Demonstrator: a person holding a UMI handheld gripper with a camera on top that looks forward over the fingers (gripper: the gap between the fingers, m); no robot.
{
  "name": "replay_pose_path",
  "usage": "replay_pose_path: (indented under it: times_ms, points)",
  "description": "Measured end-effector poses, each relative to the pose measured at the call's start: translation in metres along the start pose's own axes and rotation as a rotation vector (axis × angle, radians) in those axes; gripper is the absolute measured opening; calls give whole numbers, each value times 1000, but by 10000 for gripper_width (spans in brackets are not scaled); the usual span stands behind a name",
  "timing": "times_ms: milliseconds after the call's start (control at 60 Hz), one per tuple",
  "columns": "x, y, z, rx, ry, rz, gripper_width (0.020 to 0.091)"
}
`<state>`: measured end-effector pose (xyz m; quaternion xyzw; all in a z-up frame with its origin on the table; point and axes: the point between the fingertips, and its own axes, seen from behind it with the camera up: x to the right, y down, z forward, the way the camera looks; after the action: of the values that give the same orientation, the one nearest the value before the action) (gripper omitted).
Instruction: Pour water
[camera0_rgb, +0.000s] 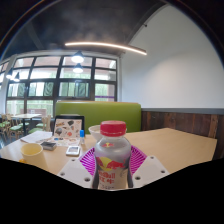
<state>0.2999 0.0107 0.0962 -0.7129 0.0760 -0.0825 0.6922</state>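
A clear plastic bottle (112, 156) with a red cap and a red-and-yellow label stands upright between my fingers. My gripper (112, 163) is shut on it, a magenta pad (90, 160) pressing each side. The bottle is held above the wooden table (170, 145), its base hidden low between the fingers. A yellow cup (32, 150) stands on the table to the left, well ahead of the fingers.
A laptop (68, 128) and papers (38, 138) lie at the table's far left, with a small dark device (73, 150) nearer. A pale bowl (95, 131) sits behind the bottle. A green bench (95, 113) and windows (60, 85) are beyond.
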Motion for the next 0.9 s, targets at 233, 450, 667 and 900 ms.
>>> replay_pose_path:
  times_ms: [233, 450, 667, 900]
  points:
    - [-39, -53, -7, -17, 33, -460, 383]
    - [-147, -77, -3, 68, 48, -1396, 383]
    - [-187, -56, -8, 139, 42, -2134, 382]
    - [-180, -31, -18, 124, -9, -2252, 382]
